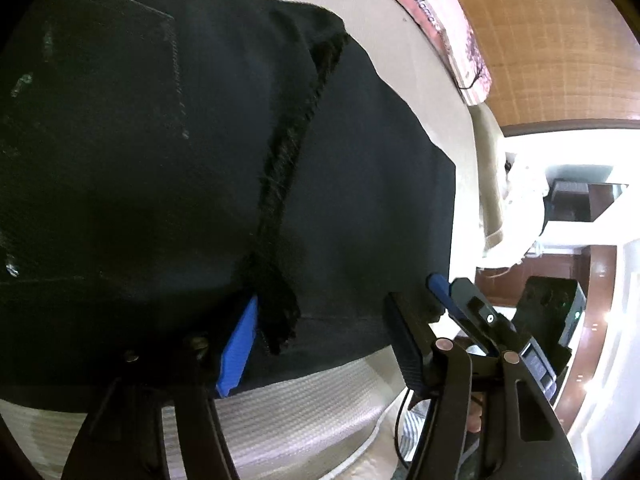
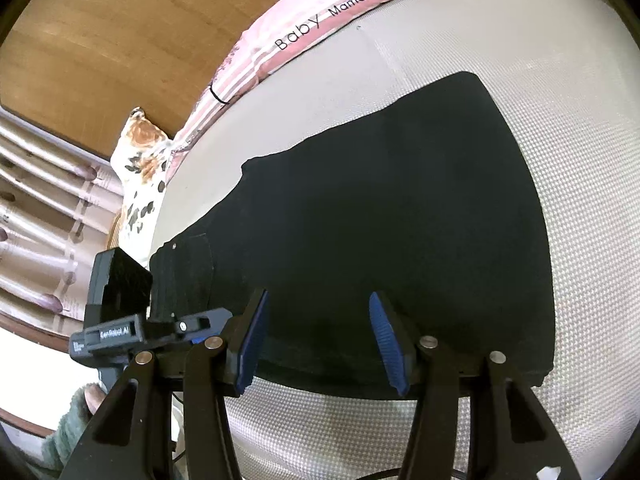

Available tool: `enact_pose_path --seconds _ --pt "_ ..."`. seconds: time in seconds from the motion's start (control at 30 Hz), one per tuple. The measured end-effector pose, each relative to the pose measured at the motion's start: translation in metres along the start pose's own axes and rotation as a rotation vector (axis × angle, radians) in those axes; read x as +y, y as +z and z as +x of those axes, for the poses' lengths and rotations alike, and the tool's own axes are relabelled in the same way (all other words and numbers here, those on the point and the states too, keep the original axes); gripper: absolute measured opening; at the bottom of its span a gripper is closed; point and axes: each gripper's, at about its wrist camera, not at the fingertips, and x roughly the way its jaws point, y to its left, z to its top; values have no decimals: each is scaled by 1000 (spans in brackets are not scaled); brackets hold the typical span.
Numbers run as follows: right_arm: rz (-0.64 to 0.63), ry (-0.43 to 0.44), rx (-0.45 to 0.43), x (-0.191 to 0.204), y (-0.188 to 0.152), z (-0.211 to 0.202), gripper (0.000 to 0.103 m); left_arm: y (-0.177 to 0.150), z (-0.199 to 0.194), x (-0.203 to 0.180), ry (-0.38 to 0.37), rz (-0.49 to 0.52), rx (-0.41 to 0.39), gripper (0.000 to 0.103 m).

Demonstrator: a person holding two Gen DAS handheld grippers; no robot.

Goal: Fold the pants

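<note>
The black pants [image 2: 380, 216] lie flat on the bed [image 2: 560, 120], long way left to right. The right gripper [image 2: 320, 340] and the left gripper [image 1: 332, 332] hang open over the near edge, holding nothing.

Daylight is flooding both views, and the pale mattress [image 2: 580, 160] is showing its weave crisply in the right wrist view. The black pants [image 2: 400, 220] are swallowing nearly all detail there, reading as one flat dark mass. In the left wrist view the pants [image 1: 140, 160] are filling the frame, dim and slightly soft, with only faint stitching and a frayed hem [image 1: 292, 160] catching light. At the right of that view the bright room [image 1: 600, 320] is blowing out to white, with small glare spots. Both pictures are bending strongly toward the edges, and black corners are ringing each fisheye circle. The wooden headboard [image 2: 100, 40] is looking smeared.
</note>
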Motion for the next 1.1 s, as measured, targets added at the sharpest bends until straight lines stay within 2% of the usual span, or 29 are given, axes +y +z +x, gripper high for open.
enact_pose_path --seconds 0.07,0.1,0.13,0.17,0.3,0.47,0.67,0.73,0.87,0.93,1.0,1.1 --pt "6 2 2 -1 0 1 50 -1 2 -4 1 12 -7 58" --pt "7 -1 2 -2 -1 2 50 -1 4 -3 -10 -1 -5 38" --pt "7 -5 2 -3 0 1 50 -1 9 -1 -21 -21 12 25" --pt "8 -8 0 -3 0 1 50 0 15 -1 -28 -35 27 16" --pt "11 -41 -17 -7 3 -4 50 -7 15 -6 9 -5 -12 8" --pt "25 -98 -36 -16 8 -11 50 -19 -8 -22 45 88 -82 7" --pt "1 -169 -2 -24 3 6 48 -27 8 -11 148 96 -62 8" --pt "-51 -201 -1 -18 3 8 48 -26 9 -18 181 138 -70 8" --pt "-87 -224 3 -9 9 7 50 -30 8 -36 280 234 -96 19" --pt "-121 -252 -43 -3 19 1 50 -33 1 -46 363 297 -153 23" --pt "-142 -273 -72 0 31 -2 50 -36 -6 -49 415 343 -201 27" --pt "-181 -324 -117 2 55 -1 48 -40 -14 -58 522 423 -313 28"
